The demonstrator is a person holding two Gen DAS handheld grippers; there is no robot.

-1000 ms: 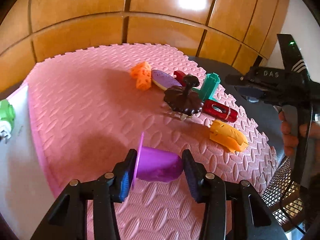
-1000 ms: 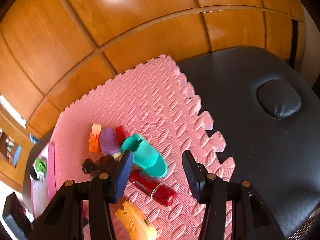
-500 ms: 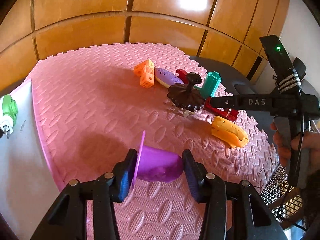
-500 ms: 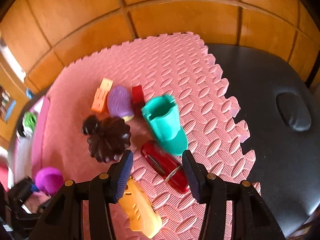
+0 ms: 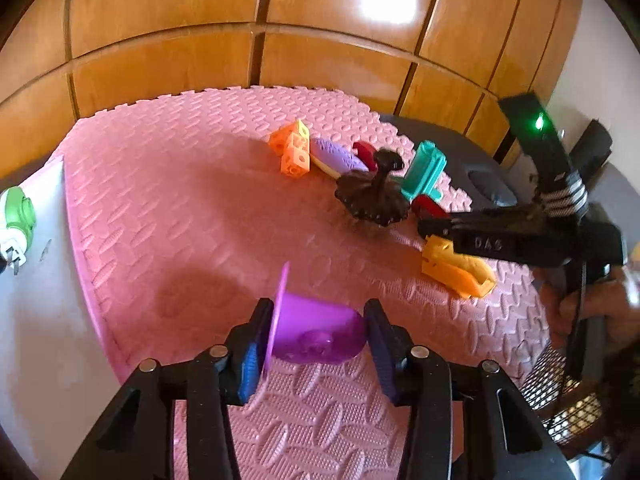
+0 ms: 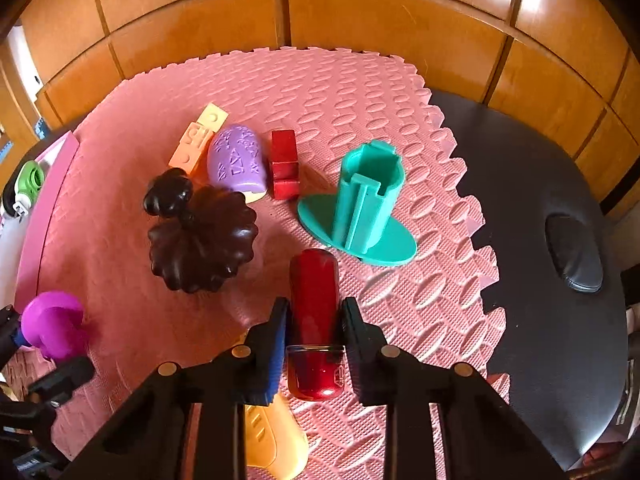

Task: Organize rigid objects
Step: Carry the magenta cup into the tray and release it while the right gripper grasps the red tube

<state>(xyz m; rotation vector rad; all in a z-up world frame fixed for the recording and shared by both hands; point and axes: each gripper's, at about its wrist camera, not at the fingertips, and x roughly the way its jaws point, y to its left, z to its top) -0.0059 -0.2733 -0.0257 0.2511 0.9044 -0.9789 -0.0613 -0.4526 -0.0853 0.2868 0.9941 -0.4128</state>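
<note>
My left gripper is shut on a purple cup held on its side just above the pink foam mat; the cup also shows in the right wrist view. My right gripper has its jaws on both sides of a red cylinder lying on the mat, pads touching it. Around it lie a dark brown fluted mould, a teal holder, a purple oval piece, a red block, orange cubes and a yellow-orange toy.
The mat lies on a black padded table with wooden panels behind. A green and white object sits on a white surface at the left. A mesh basket is at the right edge of the left wrist view.
My right gripper has come down over the toys and closed its jaws around the red cylinder. My left gripper holds the purple cup almost still.
</note>
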